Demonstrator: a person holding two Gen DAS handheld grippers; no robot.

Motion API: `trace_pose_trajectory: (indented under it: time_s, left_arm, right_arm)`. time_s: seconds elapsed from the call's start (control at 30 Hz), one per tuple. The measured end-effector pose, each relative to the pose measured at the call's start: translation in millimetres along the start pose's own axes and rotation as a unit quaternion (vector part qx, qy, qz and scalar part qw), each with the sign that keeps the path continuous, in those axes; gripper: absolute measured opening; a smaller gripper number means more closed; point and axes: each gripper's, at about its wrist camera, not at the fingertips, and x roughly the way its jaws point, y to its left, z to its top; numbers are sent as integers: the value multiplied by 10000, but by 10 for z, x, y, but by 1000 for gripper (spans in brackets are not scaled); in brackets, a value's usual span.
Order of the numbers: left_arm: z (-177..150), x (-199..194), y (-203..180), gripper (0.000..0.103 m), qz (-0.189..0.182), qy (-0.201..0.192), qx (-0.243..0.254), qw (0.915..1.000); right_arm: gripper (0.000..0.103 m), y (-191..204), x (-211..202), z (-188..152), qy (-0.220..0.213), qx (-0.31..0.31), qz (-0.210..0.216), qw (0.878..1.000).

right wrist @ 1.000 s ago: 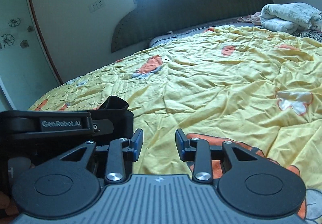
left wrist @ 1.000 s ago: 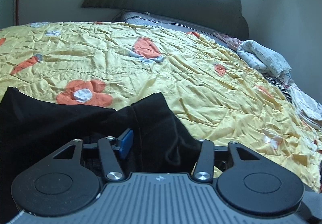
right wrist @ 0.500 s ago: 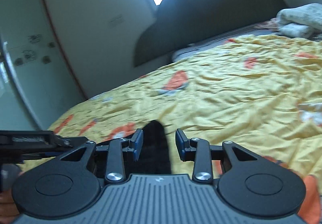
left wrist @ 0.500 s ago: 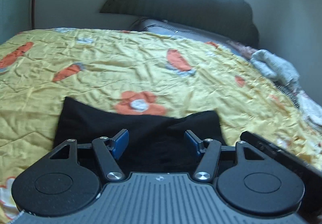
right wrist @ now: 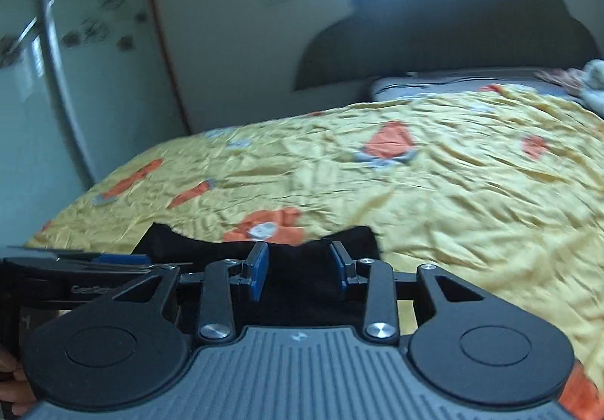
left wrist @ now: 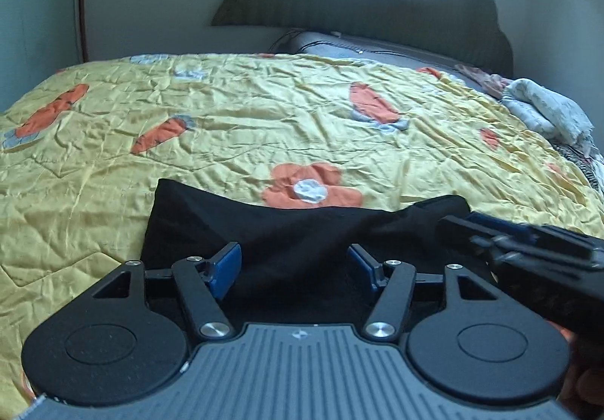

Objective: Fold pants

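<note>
Black pants (left wrist: pixel 287 231) lie folded in a flat band on the yellow flowered quilt (left wrist: pixel 264 125), right in front of both grippers. My left gripper (left wrist: pixel 294 265) is open and empty, its blue pads over the near part of the pants. My right gripper (right wrist: pixel 298 265) is open and empty, over the right part of the pants (right wrist: pixel 302 280). The right gripper (left wrist: pixel 528 250) also shows at the right edge of the left wrist view, and the left gripper (right wrist: pixel 75 269) at the left edge of the right wrist view.
A dark scalloped headboard (left wrist: pixel 377 4) and a grey pillow (left wrist: pixel 377 50) stand at the far end of the bed. A pile of pale folded clothes (left wrist: pixel 543 110) lies at the far right. A glass wardrobe door (right wrist: pixel 56 80) stands to the left.
The left gripper let go of the pants, opened and pulled back. Both cameras have swung left. The pants now lie flat in a wide band, with the right gripper over them.
</note>
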Motion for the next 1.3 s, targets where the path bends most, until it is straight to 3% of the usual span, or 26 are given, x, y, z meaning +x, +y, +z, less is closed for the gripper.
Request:
trace_pose_trajectory:
  time_s: [0.07,0.13,0.23,0.33,0.4,0.47,0.53,0.6,0.7,0.83,1.0,1.13,1.3]
  left_arm:
    - [-4,30,27,65,29,66,-56,10000]
    - [-21,58,39,65,89,125,-45,9999]
    - [-56,81,70,65,117,167,-51,9998]
    - [-89,93,80,66,149,181,-31,9997]
    - [-111,98,69,66,162,205,14,9997]
    - [-130,99,52,67,181,213,74,9996]
    - [-149,95,39,67,200,220,126,9995]
    - [-164,76,34,67,203,223,190,9994]
    - [-161,-1,82,69,254,155,267,9992]
    - [-197,-119,322,74,53,93,329,9994]
    - [-274,-186,768,76,-317,242,187,9990]
    - [-296,-160,1133,76,-597,407,-280,9970]
    - [-318,-43,1341,76,-1347,726,-847,9846]
  right_arm:
    - [34,71,204,-14,336,-278,-62,9990]
    - [34,129,293,-80,508,-726,-523,9947]
    - [54,64,223,-147,484,-853,-974,9904]
    - [54,68,-13,-150,135,-771,-1009,9918]
    - [54,136,-110,-157,39,-803,-768,9938]
    - [54,174,-100,-198,208,-872,-558,9944]
    - [53,173,-2,-275,489,-1009,-673,9914]
    - [54,108,-24,-311,462,-940,-729,9918]
    - [55,-71,-157,-258,319,-455,-497,9972]
    - [56,-470,-145,-240,538,388,160,9977]
    - [58,-907,-35,-262,894,1308,978,9825]
    - [56,-1064,45,-257,1023,1429,908,9802]
    - [57,-1202,143,-283,1201,1770,1587,9639]
